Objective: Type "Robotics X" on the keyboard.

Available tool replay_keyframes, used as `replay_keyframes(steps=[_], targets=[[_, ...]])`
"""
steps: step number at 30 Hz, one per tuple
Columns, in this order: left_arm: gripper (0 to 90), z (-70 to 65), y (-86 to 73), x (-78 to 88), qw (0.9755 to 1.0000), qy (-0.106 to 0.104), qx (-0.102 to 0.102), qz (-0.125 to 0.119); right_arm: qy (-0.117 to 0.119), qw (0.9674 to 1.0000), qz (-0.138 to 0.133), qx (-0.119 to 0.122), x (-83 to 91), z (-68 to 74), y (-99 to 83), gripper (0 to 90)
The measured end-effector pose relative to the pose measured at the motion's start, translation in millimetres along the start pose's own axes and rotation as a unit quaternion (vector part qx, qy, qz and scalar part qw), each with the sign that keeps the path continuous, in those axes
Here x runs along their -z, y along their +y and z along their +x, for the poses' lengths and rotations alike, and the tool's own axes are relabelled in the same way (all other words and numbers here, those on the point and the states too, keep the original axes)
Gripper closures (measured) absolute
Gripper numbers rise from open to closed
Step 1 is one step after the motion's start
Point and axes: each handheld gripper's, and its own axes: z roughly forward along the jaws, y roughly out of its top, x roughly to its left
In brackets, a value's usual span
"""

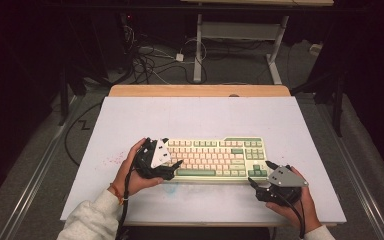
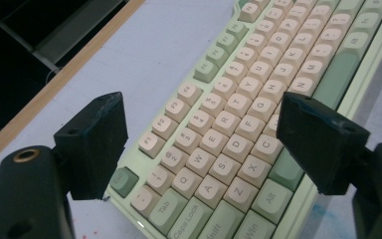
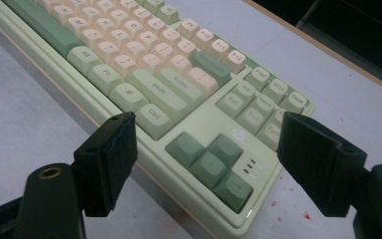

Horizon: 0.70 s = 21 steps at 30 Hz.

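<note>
While the keyboard [image 1: 215,159] lies flat near the desk's [image 1: 130,120] front edge, the left gripper [image 1: 172,165] hovers over its left end, jaws spread wide above the letter keys with nothing between them. At its right end, the right gripper [image 1: 260,175] gapes over the arrow keys, apparently poised to bracket both ends.

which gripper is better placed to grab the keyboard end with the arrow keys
Right. The right gripper sits at that end of the keyboard, open jaws framing the arrow keys; the left gripper is at the opposite end.
</note>
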Motion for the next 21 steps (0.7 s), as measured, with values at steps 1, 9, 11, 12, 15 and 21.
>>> replay_keyframes(steps=[1, 9, 11, 12, 15, 21], targets=[[19.2, 0.3, -0.8, 1.7, 1.0000, 0.000, -0.002, -0.001, 0.000, 1.0000, 0.000, 0.000, 0.0, -0.2, 0.0, 24.1], [19.0, 0.0, -10.6, 11.6, 0.9999, 0.003, -0.009, -0.006, -0.002, 1.0000, -0.001, 0.000, 0.3, 0.3, 0.8, 24.1], [19.0, -0.9, -13.2, 13.6, 0.9999, 0.006, -0.011, -0.006, -0.002, 1.0000, -0.001, 0.000, 0.6, 0.2, 0.8, 24.1], [19.0, -1.2, -14.8, 14.4, 0.9999, 0.005, -0.010, -0.007, -0.002, 1.0000, -0.001, 0.000, 0.6, 0.1, 0.9, 24.1], [18.8, -1.9, -20.1, 15.9, 0.9999, 0.010, -0.014, -0.004, -0.002, 1.0000, -0.002, -0.002, 0.6, 0.1, 1.2, 24.1], [18.7, -1.2, -29.0, 20.2, 0.9995, 0.025, -0.018, 0.006, -0.003, 1.0000, -0.005, -0.005, 1.2, -0.9, 1.4, 24.1]])
